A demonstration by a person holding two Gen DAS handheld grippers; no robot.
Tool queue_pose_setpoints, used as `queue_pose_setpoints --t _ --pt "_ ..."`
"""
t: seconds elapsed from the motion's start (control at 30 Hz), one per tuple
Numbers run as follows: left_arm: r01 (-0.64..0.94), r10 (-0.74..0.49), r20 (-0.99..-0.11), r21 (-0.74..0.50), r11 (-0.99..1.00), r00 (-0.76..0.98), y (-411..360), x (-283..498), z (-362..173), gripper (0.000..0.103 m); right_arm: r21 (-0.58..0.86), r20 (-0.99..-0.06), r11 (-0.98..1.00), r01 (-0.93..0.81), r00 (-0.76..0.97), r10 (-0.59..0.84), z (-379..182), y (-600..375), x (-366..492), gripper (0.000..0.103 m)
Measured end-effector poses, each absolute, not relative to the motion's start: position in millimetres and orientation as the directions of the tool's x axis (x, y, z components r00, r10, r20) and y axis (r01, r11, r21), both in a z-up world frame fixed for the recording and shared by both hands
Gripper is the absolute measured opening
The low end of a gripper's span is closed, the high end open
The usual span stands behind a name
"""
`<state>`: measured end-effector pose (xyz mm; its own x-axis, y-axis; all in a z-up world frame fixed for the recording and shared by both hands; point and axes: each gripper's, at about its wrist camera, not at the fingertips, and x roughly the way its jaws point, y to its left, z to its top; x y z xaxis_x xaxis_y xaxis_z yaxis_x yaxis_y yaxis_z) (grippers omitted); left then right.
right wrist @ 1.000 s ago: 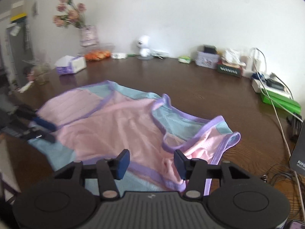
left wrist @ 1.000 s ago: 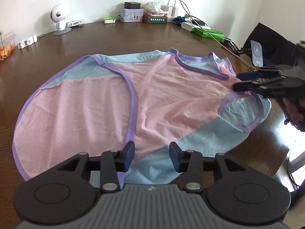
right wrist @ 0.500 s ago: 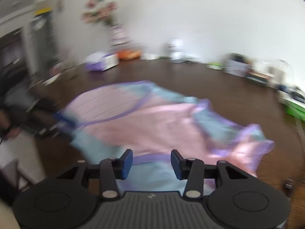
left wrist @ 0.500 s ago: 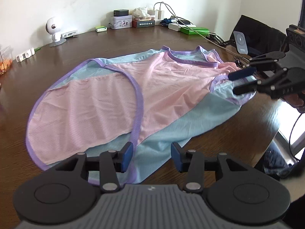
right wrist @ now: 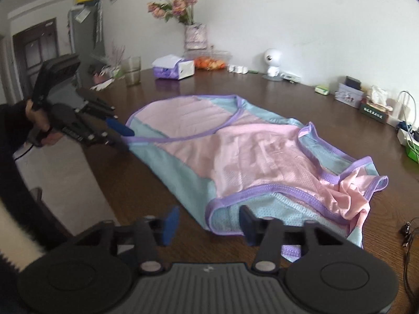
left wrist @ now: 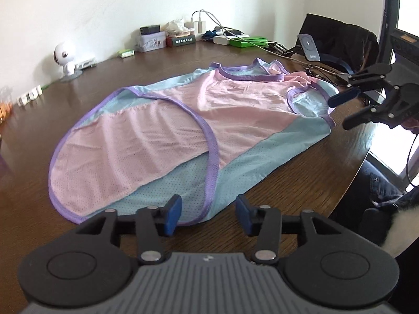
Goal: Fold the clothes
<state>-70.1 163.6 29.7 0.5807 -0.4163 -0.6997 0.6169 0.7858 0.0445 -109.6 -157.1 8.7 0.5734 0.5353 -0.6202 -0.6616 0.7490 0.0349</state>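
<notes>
A pink and light-blue mesh tank top with purple trim lies spread flat on the dark wooden table. My left gripper hovers at its hem, jaws opening, pads off the cloth. In the right wrist view it shows at the far left, held by a hand, its blue pad at the hem corner. My right gripper is at the armhole end of the tank top, jaws opening, gripping nothing. The left wrist view shows the right gripper just off the armhole edge.
Along the wall stand a white camera, a tin box, chargers and green boxes. Cables and a phone stand lie beyond the neckline. A vase of flowers, a glass and a tissue pack stand far left.
Both grippers have drawn back from over the cloth to its edges. The right gripper has come off the shoulder strap. The tank top now lies flatter.
</notes>
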Motion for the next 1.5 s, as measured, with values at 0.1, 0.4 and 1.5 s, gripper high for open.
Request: queue_pose_setpoints --t 0.1,0.4,1.5 --pt "0.617 -0.447 -0.691 0.0 0.787 0.569 172.4 -64.3 27.0 0.046 0.027 -0.626 0.756 -0.654 0.578 0.523 -2.2 -152.5 -103.2 0.048" --pt "0.636 -0.507 -0.605 -0.001 0.771 0.614 186.6 -45.7 58.2 0.002 0.067 -0.594 0.758 -0.648 0.585 0.552 2.9 -156.7 -85.2 0.001" --pt "0.563 -0.355 -0.697 0.084 0.823 0.623 203.3 36.5 48.7 0.045 -0.122 -0.698 0.921 -0.37 0.692 0.186 24.9 -268.2 -33.6 0.036"
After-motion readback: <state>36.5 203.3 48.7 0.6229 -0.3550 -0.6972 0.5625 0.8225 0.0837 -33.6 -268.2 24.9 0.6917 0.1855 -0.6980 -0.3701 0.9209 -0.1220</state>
